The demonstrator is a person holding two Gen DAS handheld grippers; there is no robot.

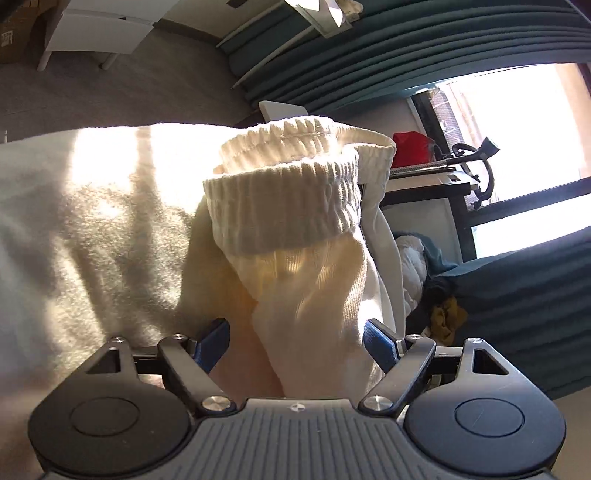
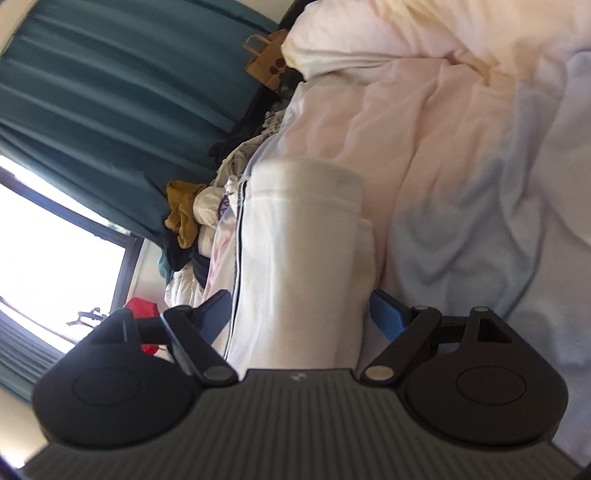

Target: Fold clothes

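Note:
A cream ribbed sock (image 1: 295, 236) with its cuff turned over stands up between the blue fingers of my left gripper (image 1: 297, 339), which is shut on its lower part. In the right wrist view a white sock (image 2: 306, 240) runs forward between the blue fingers of my right gripper (image 2: 299, 314), which is shut on it. Both socks are held above the white bedding (image 2: 461, 147). The fingertips are hidden by the fabric in both views.
A pile of mixed clothes (image 2: 195, 218) lies at the bed's edge by the teal curtains (image 2: 110, 92). A brown paper bag (image 2: 267, 62) stands beyond it. A bright window (image 1: 517, 129), a red bag (image 1: 412, 149) and a white table (image 1: 99, 33) are in the background.

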